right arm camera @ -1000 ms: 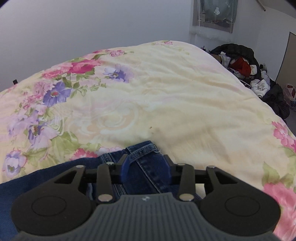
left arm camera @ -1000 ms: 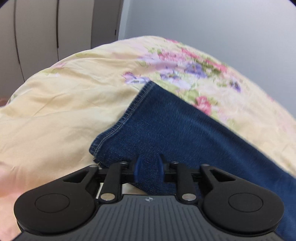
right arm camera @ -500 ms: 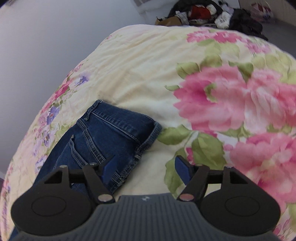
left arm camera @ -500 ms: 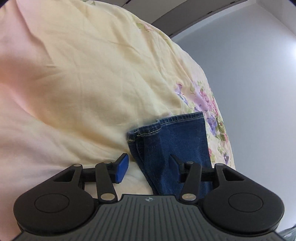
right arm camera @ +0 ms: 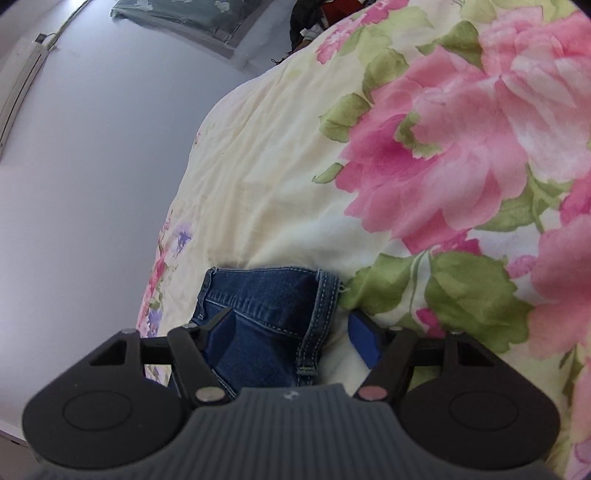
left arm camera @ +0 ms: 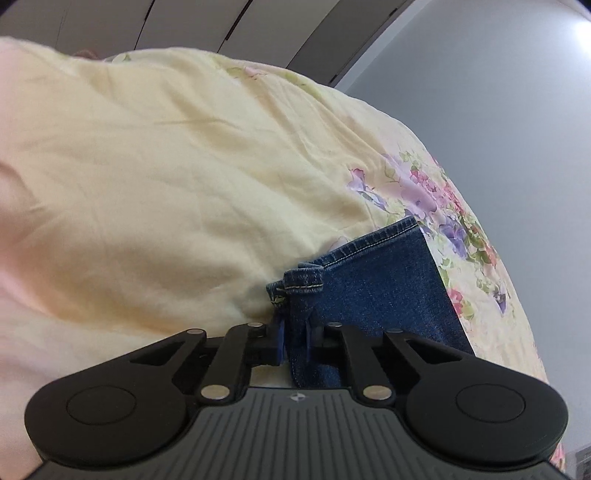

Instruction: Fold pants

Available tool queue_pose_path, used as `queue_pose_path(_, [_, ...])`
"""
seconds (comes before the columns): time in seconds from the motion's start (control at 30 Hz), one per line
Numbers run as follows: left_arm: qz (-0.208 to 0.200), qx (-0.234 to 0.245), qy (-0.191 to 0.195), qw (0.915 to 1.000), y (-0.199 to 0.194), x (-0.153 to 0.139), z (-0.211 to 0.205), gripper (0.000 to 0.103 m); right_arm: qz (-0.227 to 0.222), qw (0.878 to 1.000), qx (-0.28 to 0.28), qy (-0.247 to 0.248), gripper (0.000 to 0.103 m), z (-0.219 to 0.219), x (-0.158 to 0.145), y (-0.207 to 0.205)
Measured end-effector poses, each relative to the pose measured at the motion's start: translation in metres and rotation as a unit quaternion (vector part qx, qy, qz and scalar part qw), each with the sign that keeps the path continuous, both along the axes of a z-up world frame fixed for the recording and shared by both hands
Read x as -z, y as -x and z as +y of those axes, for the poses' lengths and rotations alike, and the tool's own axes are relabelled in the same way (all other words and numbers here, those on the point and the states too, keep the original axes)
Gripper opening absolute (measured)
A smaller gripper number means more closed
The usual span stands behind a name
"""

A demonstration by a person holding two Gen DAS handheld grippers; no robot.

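Observation:
Dark blue jeans (left arm camera: 376, 291) lie on a floral bedspread (left arm camera: 177, 192). In the left wrist view my left gripper (left arm camera: 293, 341) is shut on a bunched fold of the jeans at the leg hem, whose stitched edge runs up to the right. In the right wrist view my right gripper (right arm camera: 291, 332) is open, its blue pads on either side of the jeans' waistband end (right arm camera: 266, 310), with a belt loop and side seam between them. The rest of the jeans is hidden behind the grippers.
The bedspread (right arm camera: 424, 166) shows big pink flowers on the right and falls away to a grey wall (right arm camera: 92, 166) on the left. A pile of clothes (right arm camera: 314, 14) lies beyond the bed. Closet doors (left arm camera: 258, 33) stand behind the bed.
My left gripper has shut on the hem of the jeans, which it straddled open half a second ago. My right gripper has stayed open and moved closer over the waistband.

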State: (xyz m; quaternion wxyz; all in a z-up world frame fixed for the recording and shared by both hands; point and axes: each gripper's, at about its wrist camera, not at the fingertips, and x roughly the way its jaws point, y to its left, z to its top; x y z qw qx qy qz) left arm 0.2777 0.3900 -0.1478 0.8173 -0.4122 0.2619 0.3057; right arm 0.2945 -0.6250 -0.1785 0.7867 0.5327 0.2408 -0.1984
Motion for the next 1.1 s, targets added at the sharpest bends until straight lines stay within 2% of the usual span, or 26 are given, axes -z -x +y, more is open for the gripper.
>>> queue_pose_path(0.07, [0.005, 0.012, -0.031, 0.9994, -0.006, -0.018, -0.004, 0.008, 0.023, 0.999, -0.012, 0.03, 0.023, 0.004, -0.007, -0.01])
queue_pose_path(0.17, [-0.003, 0.031, -0.061, 0.9977, -0.014, -0.038, -0.004, 0.008, 0.032, 0.989, -0.03, 0.141, 0.012, 0.015, -0.036, -0.021])
queue_pose_path(0.2, [0.003, 0.035, -0.059, 0.9976, -0.016, -0.038, -0.001, 0.008, 0.046, 0.985, -0.036, 0.16, 0.012, 0.015, -0.04, -0.026])
queue_pose_path(0.27, [0.031, 0.041, -0.066, 0.9965, -0.019, -0.027, -0.001, 0.008, 0.08, 0.983, -0.036, 0.159, 0.01, 0.01, -0.034, -0.035])
queue_pose_path(0.33, [0.05, 0.039, -0.058, 0.9963, -0.017, -0.006, 0.001, 0.009, 0.094, 0.98, -0.042, 0.169, 0.01, 0.012, -0.025, -0.04])
queue_pose_path(0.4, [0.036, 0.033, -0.04, 0.998, -0.008, 0.01, 0.005, 0.01, 0.106, 0.977, -0.051, 0.179, 0.011, 0.012, -0.017, -0.042])
queue_pose_path(0.5, [0.018, 0.031, -0.022, 0.9991, 0.0, 0.013, 0.009, 0.011, 0.12, 0.974, -0.071, 0.18, 0.017, 0.009, -0.019, -0.045])
queue_pose_path(0.53, [0.013, 0.028, -0.01, 0.9995, 0.002, 0.012, 0.012, 0.016, 0.127, 0.972, -0.076, 0.184, 0.022, 0.009, -0.024, -0.044])
queue_pose_path(0.57, [0.007, 0.026, 0.003, 0.9996, 0.006, 0.011, 0.016, 0.022, 0.134, 0.969, -0.077, 0.195, 0.036, 0.01, -0.03, -0.043])
queue_pose_path(0.63, [-0.005, 0.028, 0.028, 0.9992, 0.014, 0.01, 0.022, 0.027, 0.155, 0.955, -0.082, 0.24, 0.05, 0.017, -0.044, -0.039])
queue_pose_path(0.67, [-0.009, 0.028, 0.037, 0.9989, 0.018, 0.008, 0.025, 0.032, 0.164, 0.948, -0.088, 0.256, 0.053, 0.022, -0.05, -0.038])
queue_pose_path(0.7, [-0.018, 0.028, 0.045, 0.9985, 0.023, 0.006, 0.026, 0.035, 0.171, 0.944, -0.093, 0.267, 0.053, 0.026, -0.056, -0.036])
queue_pose_path(0.77, [-0.042, 0.031, 0.065, 0.9965, 0.035, 0.006, 0.029, 0.055, 0.174, 0.937, -0.104, 0.285, 0.053, 0.038, -0.067, -0.03])
queue_pose_path(0.93, [-0.088, 0.026, 0.123, 0.9882, 0.055, 0.014, 0.037, 0.059, 0.147, 0.921, -0.166, 0.321, 0.053, 0.096, -0.093, -0.036])
queue_pose_path(1.03, [-0.081, 0.029, 0.123, 0.9887, 0.051, 0.019, 0.036, 0.057, 0.128, 0.909, -0.233, 0.321, 0.051, 0.148, -0.1, -0.053])
queue_pose_path(1.1, [-0.077, 0.033, 0.12, 0.9892, 0.043, 0.022, 0.035, 0.057, 0.12, 0.892, -0.291, 0.324, 0.037, 0.194, -0.101, -0.069])
